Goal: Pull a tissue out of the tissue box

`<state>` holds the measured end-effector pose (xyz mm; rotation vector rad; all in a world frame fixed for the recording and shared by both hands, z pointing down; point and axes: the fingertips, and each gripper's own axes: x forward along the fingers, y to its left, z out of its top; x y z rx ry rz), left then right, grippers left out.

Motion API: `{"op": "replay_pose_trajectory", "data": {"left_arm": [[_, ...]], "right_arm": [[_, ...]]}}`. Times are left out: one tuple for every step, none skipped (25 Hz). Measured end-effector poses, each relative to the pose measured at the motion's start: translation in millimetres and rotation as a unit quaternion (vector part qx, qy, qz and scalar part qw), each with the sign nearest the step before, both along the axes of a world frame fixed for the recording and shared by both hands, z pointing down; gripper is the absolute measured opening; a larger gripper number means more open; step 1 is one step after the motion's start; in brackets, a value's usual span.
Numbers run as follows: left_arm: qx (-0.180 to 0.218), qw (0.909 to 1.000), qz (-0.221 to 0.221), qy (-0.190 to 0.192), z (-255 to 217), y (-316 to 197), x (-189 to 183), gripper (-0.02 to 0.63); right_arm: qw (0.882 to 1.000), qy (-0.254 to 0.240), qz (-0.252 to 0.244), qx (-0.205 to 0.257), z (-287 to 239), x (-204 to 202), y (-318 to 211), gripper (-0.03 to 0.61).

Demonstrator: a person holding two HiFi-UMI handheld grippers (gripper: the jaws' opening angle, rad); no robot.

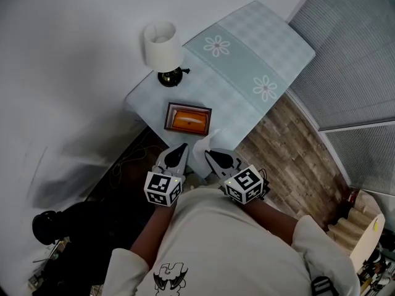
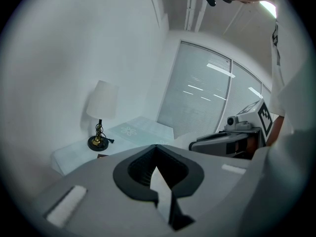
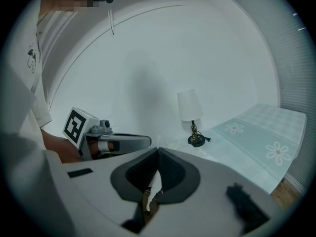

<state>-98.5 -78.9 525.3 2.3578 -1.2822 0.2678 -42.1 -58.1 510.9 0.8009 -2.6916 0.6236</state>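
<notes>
1 tissue (image 1: 199,143) appears clear of the tissue box (image 1: 188,118) on the desk (image 1: 247,54), pinched in the closed right hand-held gripper (image 1: 208,153). The left hand-held gripper (image 1: 182,147) is closed and empty. The pull looks all but done.

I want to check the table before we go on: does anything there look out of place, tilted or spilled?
Only one thing: what looks like a white tissue sticks up at the near corner of the table, outside the tissue box. The lamp stands upright, and nothing is spilled.
</notes>
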Motion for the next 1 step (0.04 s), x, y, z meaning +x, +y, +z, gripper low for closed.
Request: {"op": "replay_pose_trajectory", "data": {"left_arm": [[0.000, 1.0000, 0.001, -0.001, -0.5, -0.2, 0.2, 0.006]], "right_arm": [[1.000, 0.000, 0.000, 0.000, -0.3, 0.0, -0.2, 0.012]]}}
